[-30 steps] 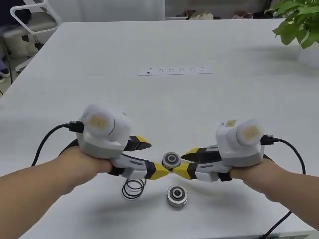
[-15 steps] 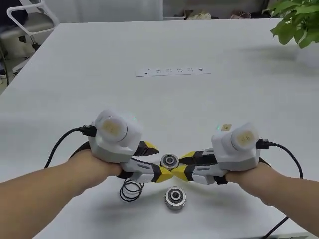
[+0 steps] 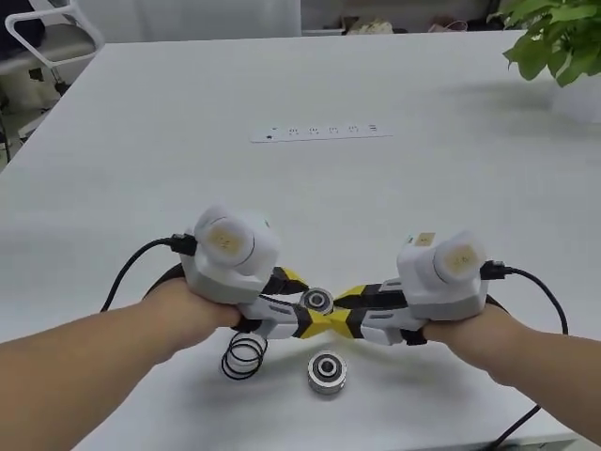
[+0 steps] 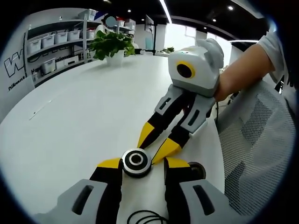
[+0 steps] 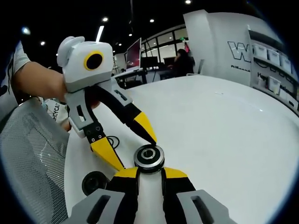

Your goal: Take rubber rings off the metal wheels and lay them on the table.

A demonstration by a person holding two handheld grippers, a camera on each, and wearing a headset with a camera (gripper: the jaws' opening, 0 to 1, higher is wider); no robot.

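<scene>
A metal wheel [image 3: 316, 300] [image 5: 149, 158] hangs above the white table [image 3: 376, 207], pinched at the tips of my right gripper [image 3: 340, 308] [image 5: 149, 173], which is shut on it. My left gripper [image 3: 302, 301] [image 4: 142, 164] stands open with its jaws on either side of that wheel [image 4: 136, 162]; one jaw touches the rim. The two grippers face each other tip to tip. A second wheel [image 3: 326, 369] [image 4: 196, 170] lies flat on the table just below them. Several loose black rubber rings [image 3: 243, 355] [image 4: 142, 217] lie beside it, under the left gripper.
A white power strip [image 3: 322, 132] lies mid-table. At the far right corner is a green plant [image 3: 554, 42], and a chair [image 3: 38, 38] stands off the far left. The table's near edge runs close under the grippers, with black cables trailing from both.
The grippers have drawn closer together. My left gripper's open jaws have moved in around the wheel held by the right. The head camera has shifted slightly.
</scene>
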